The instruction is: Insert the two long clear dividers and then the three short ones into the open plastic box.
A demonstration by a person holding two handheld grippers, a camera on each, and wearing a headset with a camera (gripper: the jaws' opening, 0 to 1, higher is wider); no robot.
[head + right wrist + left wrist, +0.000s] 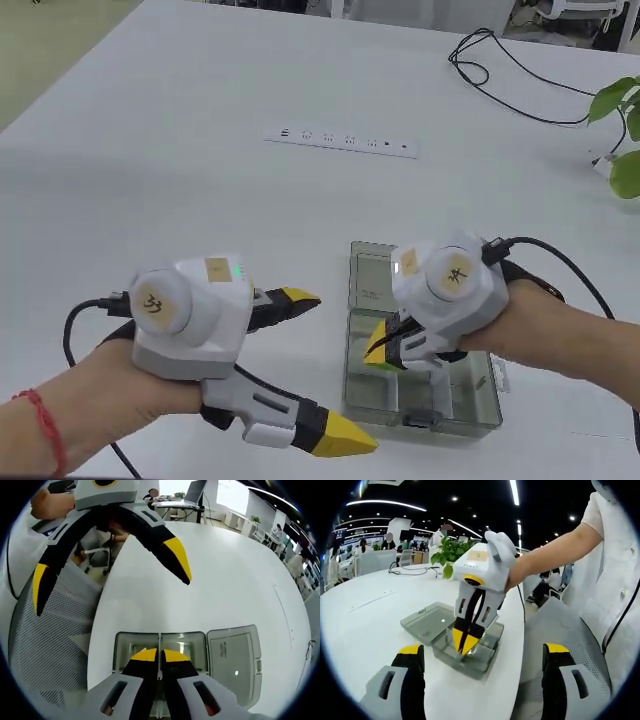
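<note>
The right gripper (380, 352) points down into the open plastic box (482, 418), with its jaws drawn together to a narrow slit and pinching a thin clear divider (159, 649). In the right gripper view the divider reads as a fine line that leaves the yellow tips and runs straight ahead across the middle of the box's base. Its long axis therefore lies along this gripper's own forward line. It also runs parallel to the hinge edge, where the lid (372, 272) lies flat open, off to this gripper's right in its own view. The jaws cover the near part of the strip, so I cannot tell whether it is a long or a short piece. Nor can I tell whether its lower edge already touches the box floor.

The left gripper (322, 365) has its jaws spread wide and holds nothing. It hangs over the table (200, 180) just beside the box. From it, the box lies straight ahead between its two jaws, and the right gripper stands in the box along that same line.

The step in hand looks like seating a divider, and the right gripper is the nearer one, as it is already on the piece. The coming move seems to turn on the strip going straight down from the tips while staying upright and square to the box walls. A twist about the gripper's forward line would likely make it bind in its slots. The left gripper is close enough to steady the near wall of the box if it shifts.
</note>
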